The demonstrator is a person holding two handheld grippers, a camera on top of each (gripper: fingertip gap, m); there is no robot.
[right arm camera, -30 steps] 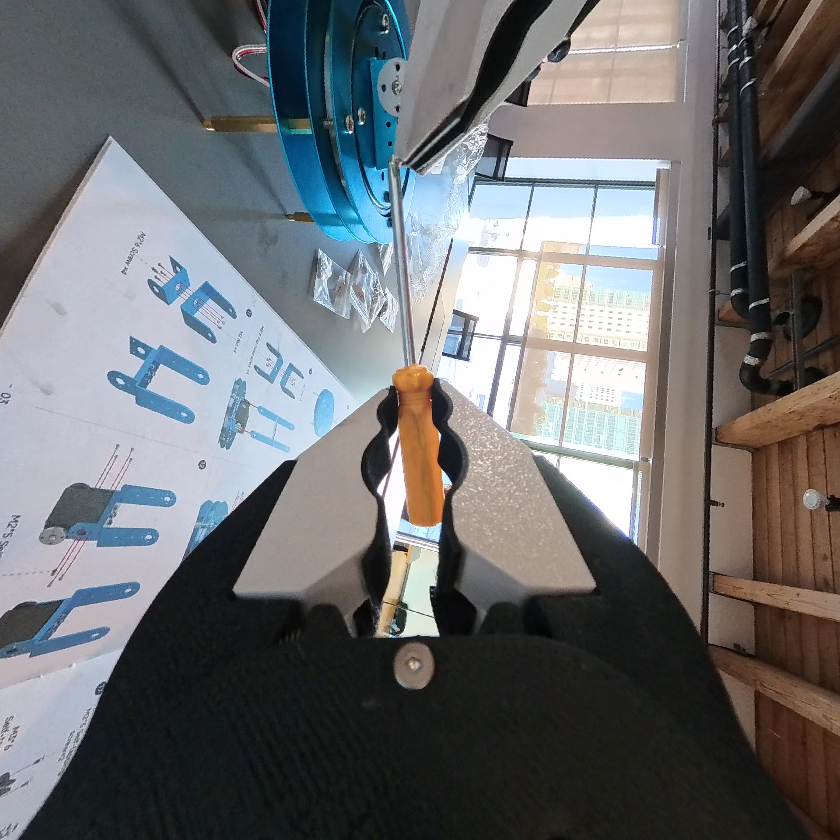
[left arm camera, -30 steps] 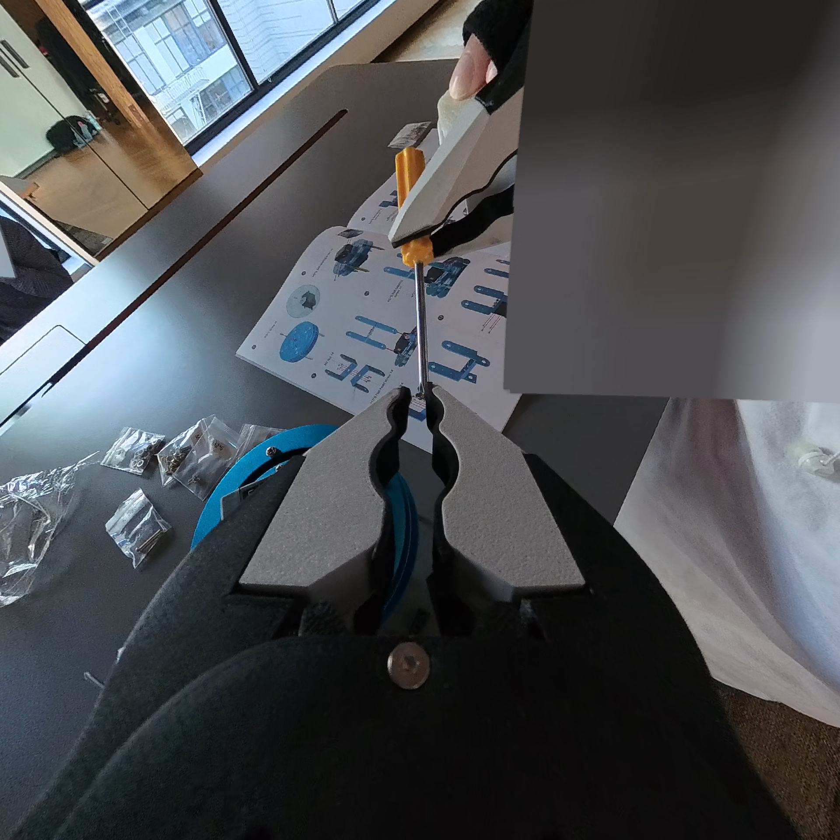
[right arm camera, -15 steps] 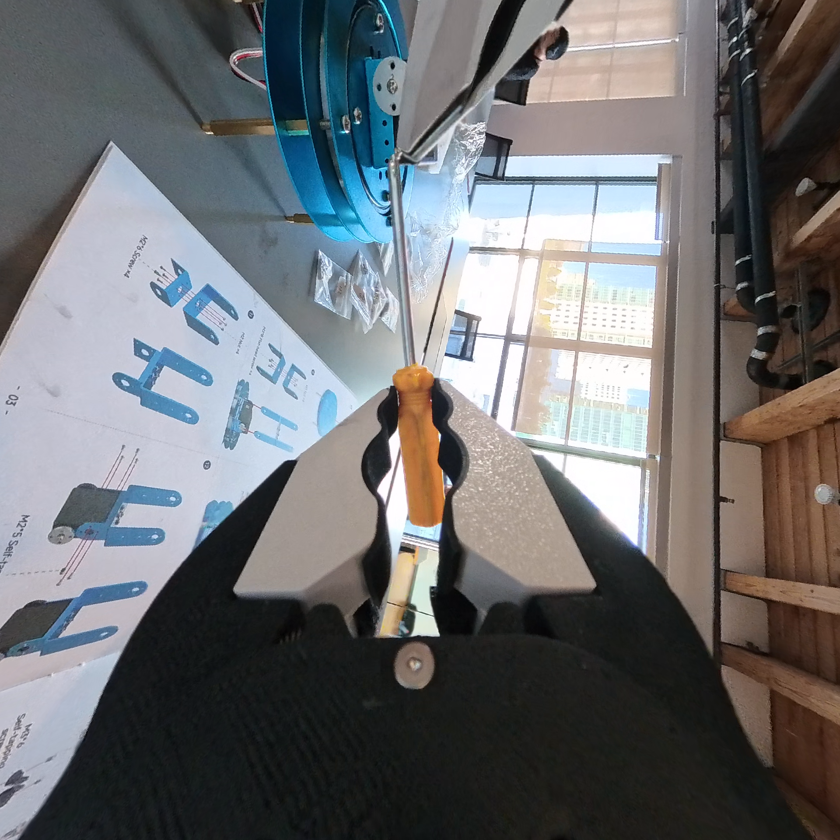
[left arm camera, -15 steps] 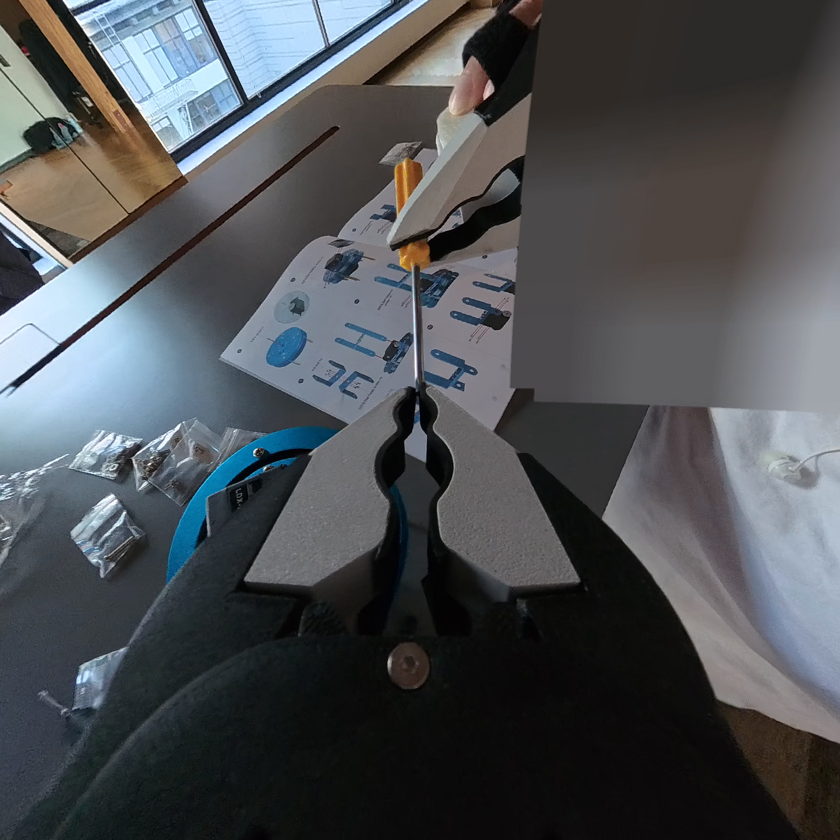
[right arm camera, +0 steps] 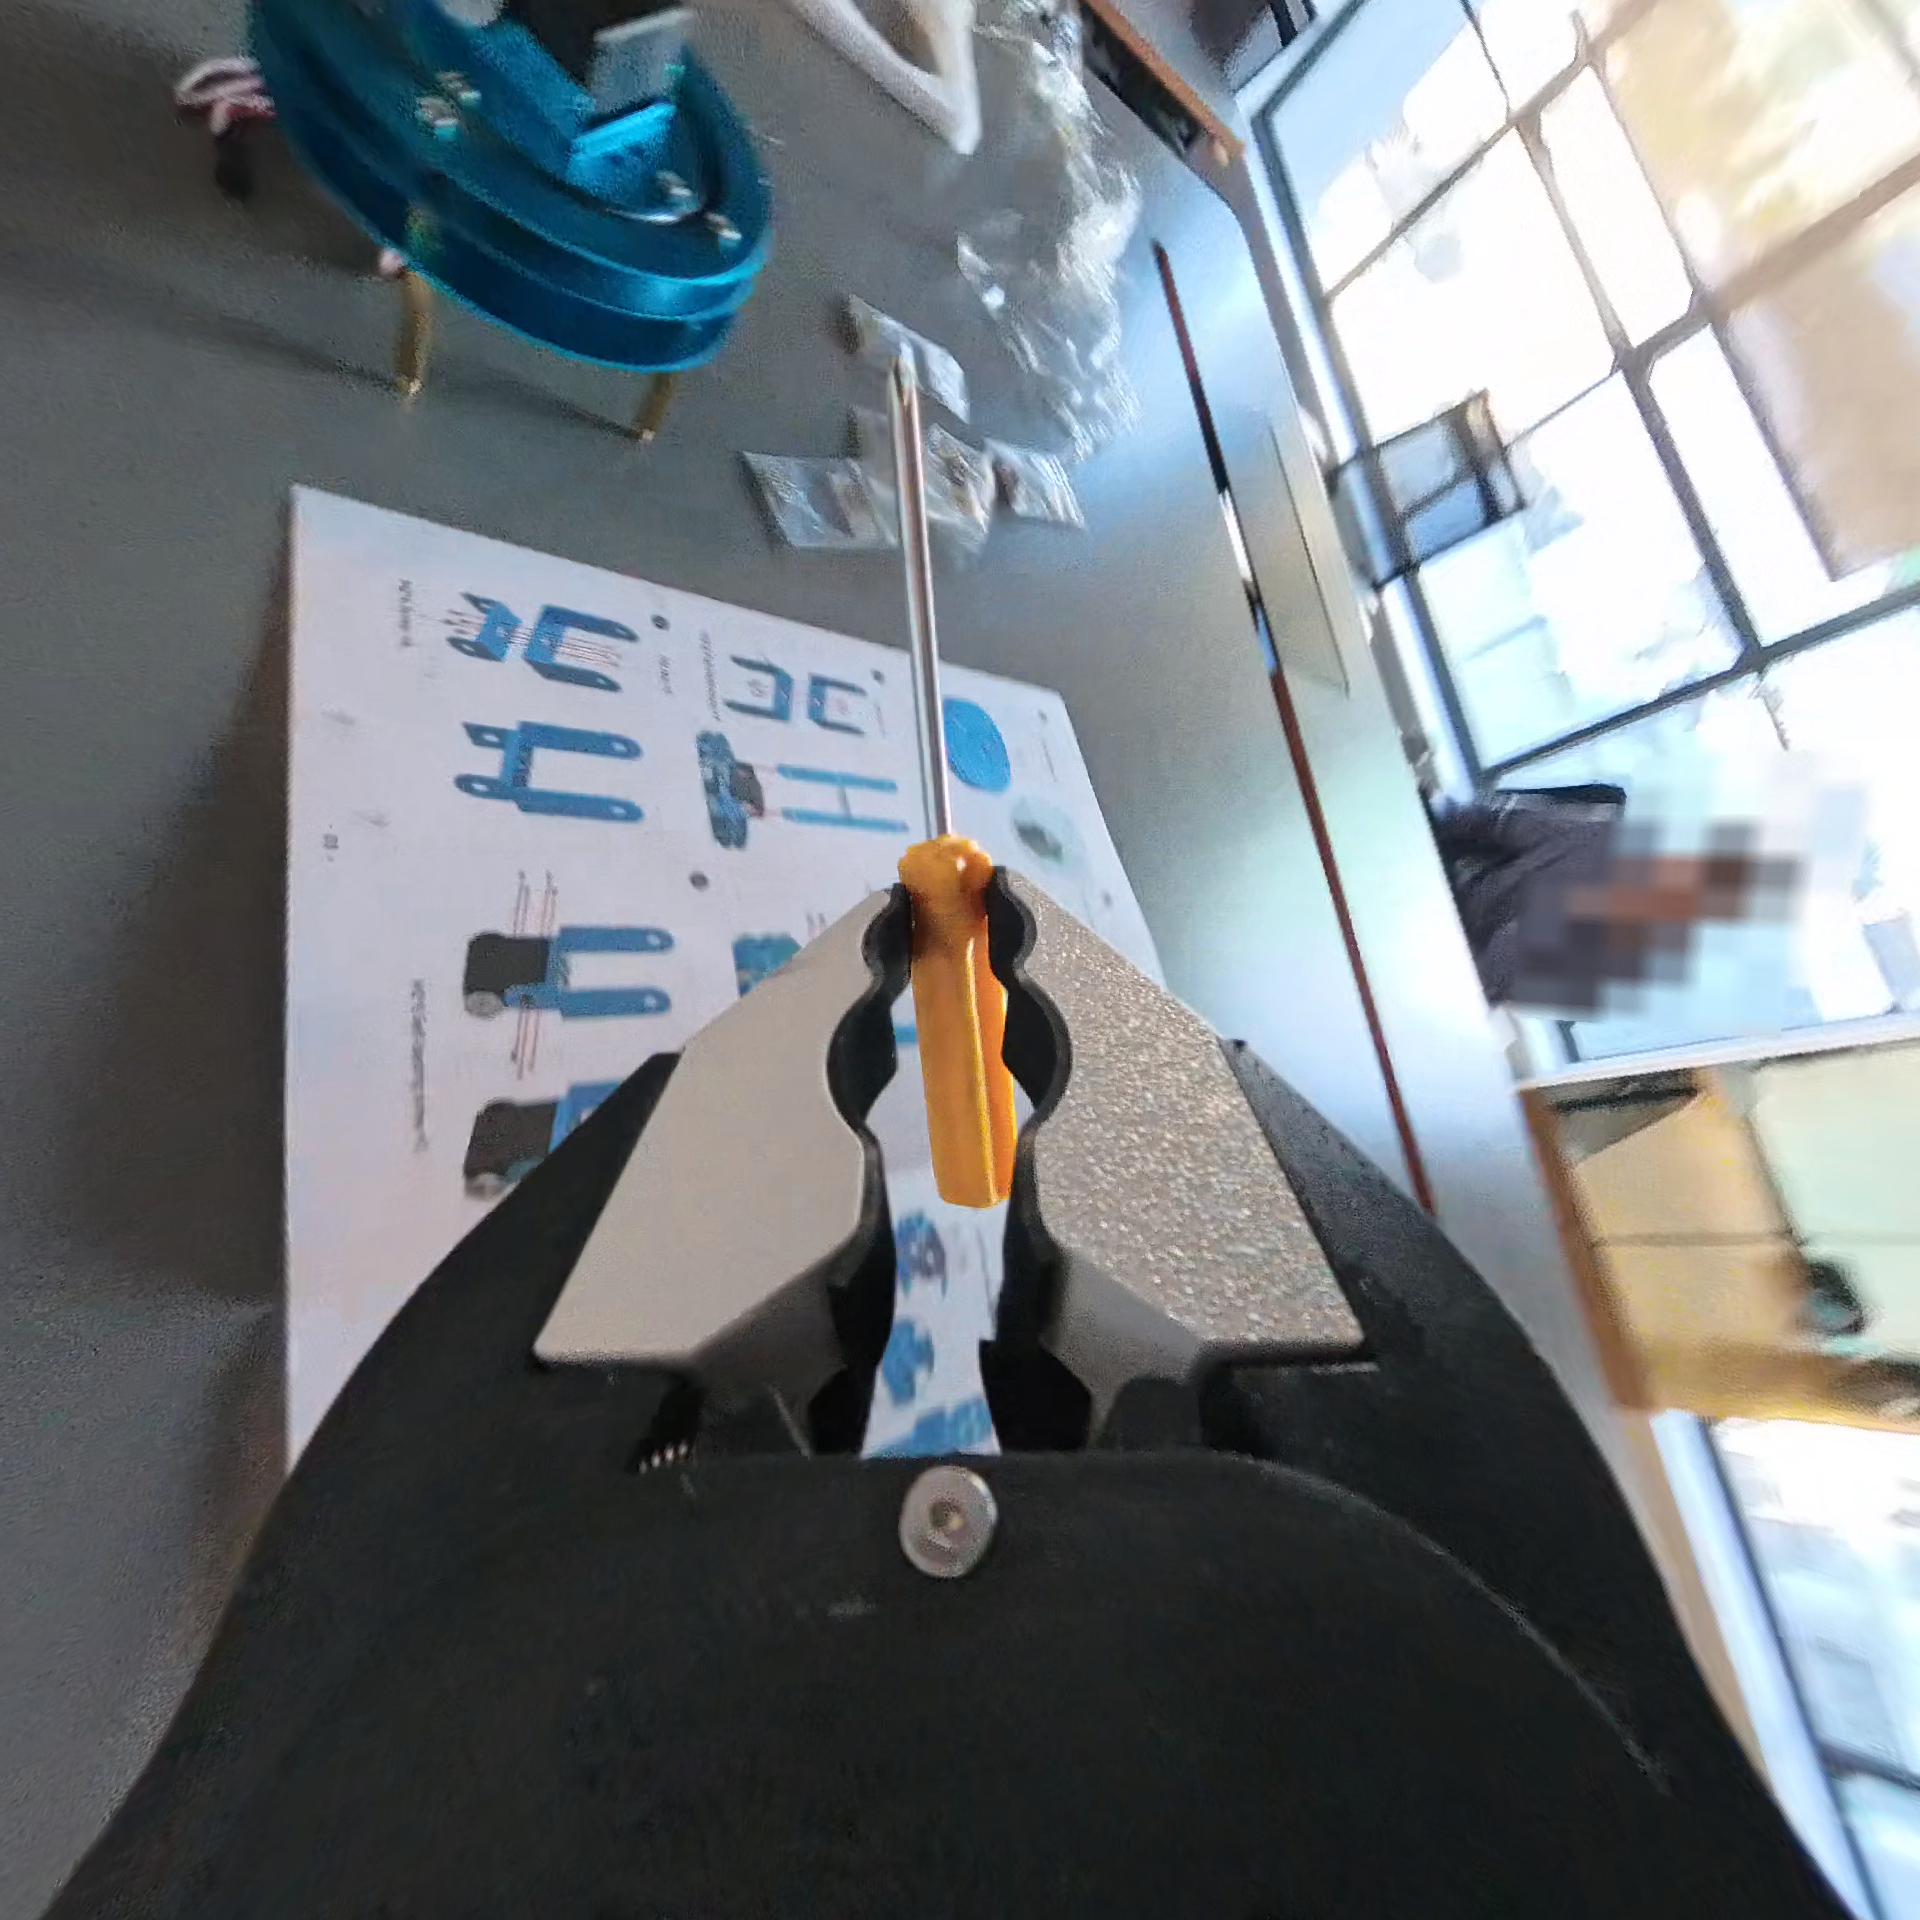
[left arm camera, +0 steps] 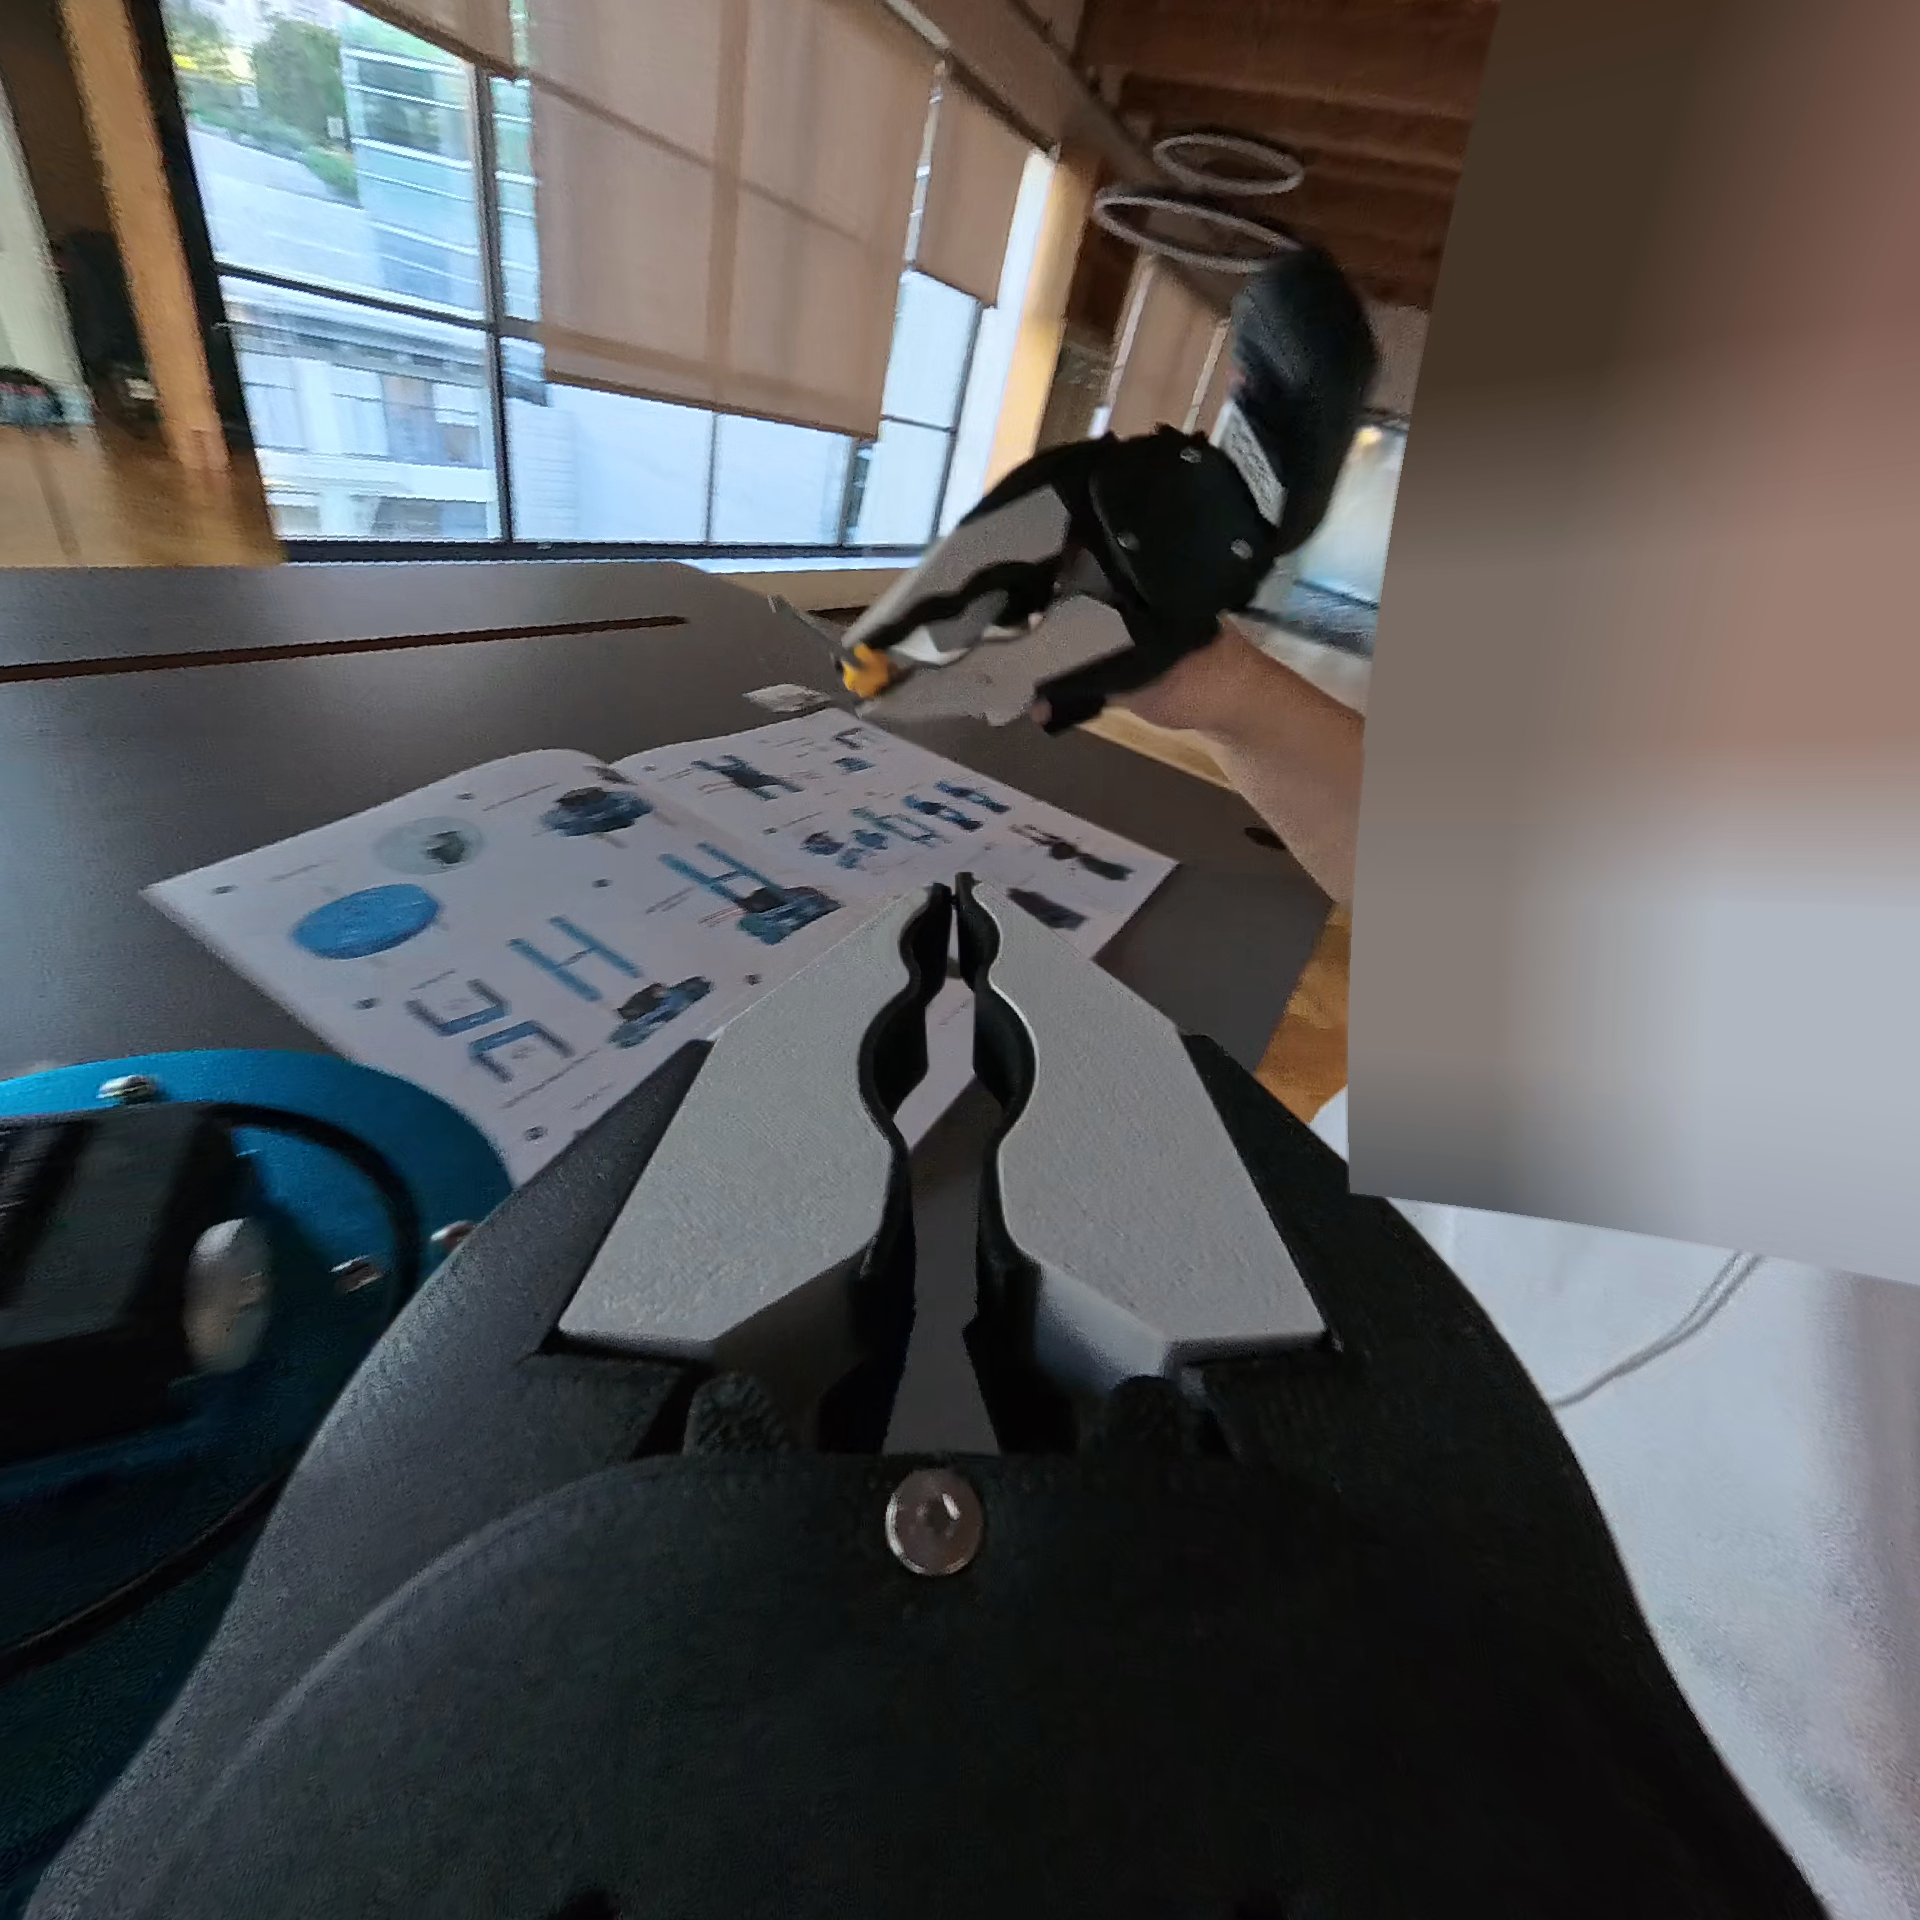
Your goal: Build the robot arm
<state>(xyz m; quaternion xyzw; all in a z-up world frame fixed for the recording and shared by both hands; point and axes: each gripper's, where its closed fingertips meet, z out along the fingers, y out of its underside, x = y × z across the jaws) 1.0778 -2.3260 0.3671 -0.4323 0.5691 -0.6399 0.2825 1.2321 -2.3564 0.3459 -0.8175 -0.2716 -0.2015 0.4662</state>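
Observation:
My right gripper (right arm camera: 940,894) is shut on the orange handle of a screwdriver (right arm camera: 956,1039). Its thin steel shaft (right arm camera: 920,623) points forward in the air above the open instruction booklet (right arm camera: 416,810). The right gripper and the handle's end also show far off in the left wrist view (left arm camera: 862,673). My left gripper (left arm camera: 954,896) is shut with nothing between its jaws, above the booklet's near edge (left arm camera: 582,894). A blue round plate assembly (right arm camera: 540,177) stands on brass posts on the dark table; its edge sits at the lower left of the left wrist view (left arm camera: 343,1122).
Several small clear bags of hardware (right arm camera: 935,468) lie on the table (right arm camera: 156,436) beyond the booklet. A black block (left arm camera: 94,1247) is mounted on the blue plate. A white cloth (left arm camera: 1714,1507) lies at the right. Windows line the far wall. The left gripper's tips are roughly 15 centimeters from the right gripper's. The black block (left arm camera: 94,1247) lies some 12 centimeters from my left tips, 25 centimeters from my right tips.
The screwdriver tip has left the left gripper's tips and the blue plate. Both grippers have pulled apart; the right one swung up and away, and the left one now sits beside the plate.

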